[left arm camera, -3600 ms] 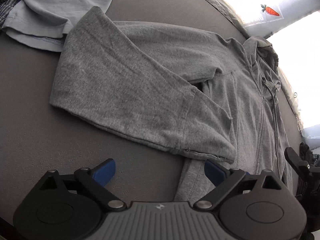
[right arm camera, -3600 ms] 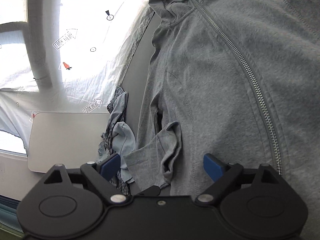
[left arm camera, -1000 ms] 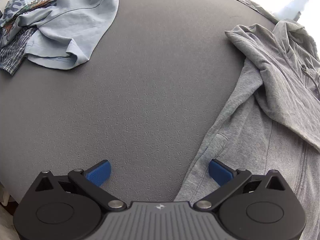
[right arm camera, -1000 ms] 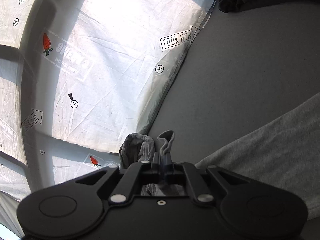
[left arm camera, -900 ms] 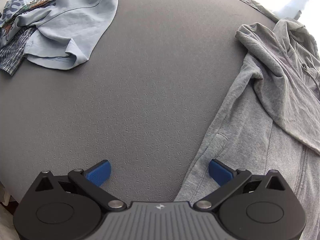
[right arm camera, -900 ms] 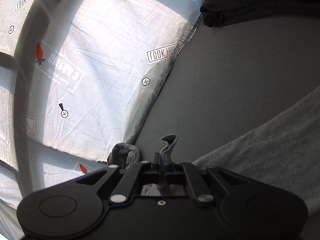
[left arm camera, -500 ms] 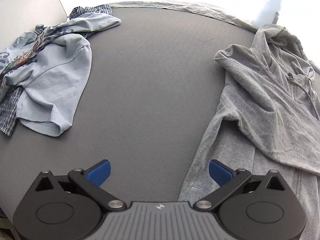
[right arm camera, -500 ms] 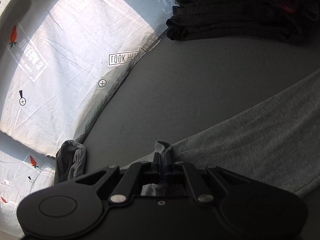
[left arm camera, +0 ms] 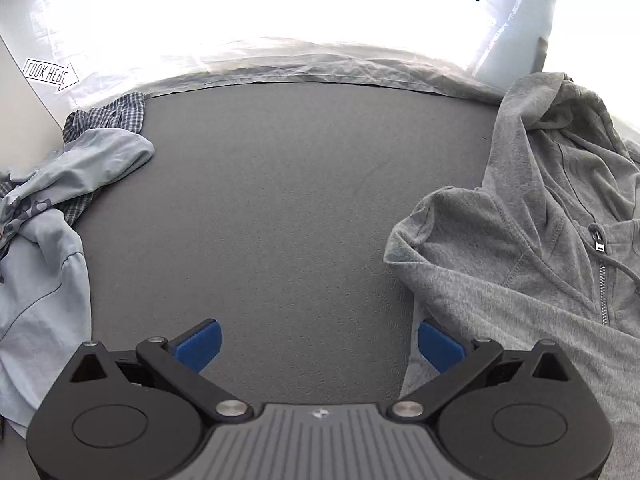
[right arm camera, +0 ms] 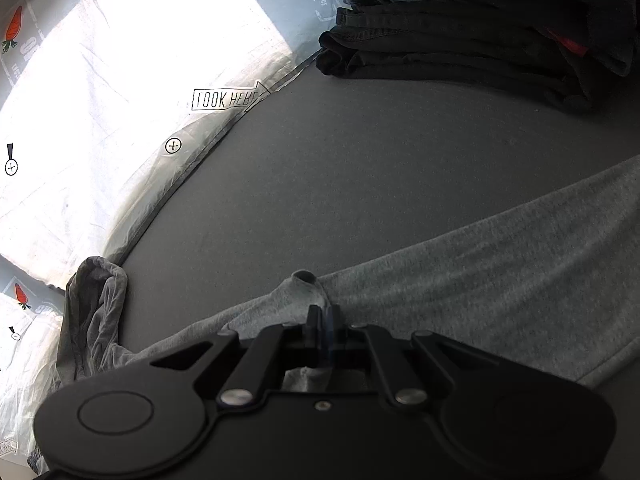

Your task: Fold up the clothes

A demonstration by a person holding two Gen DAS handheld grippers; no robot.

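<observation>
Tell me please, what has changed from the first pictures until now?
The right gripper took hold of the grey hoodie's sleeve and pulled it out flat across the mat. The left gripper moved off the hoodie, still open. The blue shirt pile stayed.

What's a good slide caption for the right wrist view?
Right claw shut on a pinch of the gray hoodie, stretched across the dark table below a stack of folded dark clothes.

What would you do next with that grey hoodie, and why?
Probably carry the pinched sleeve across onto the body. The right gripper is shut on a bunch of the grey hoodie, whose sleeve lies stretched out over the table. The left gripper is open and empty beside the shoulder.
</observation>
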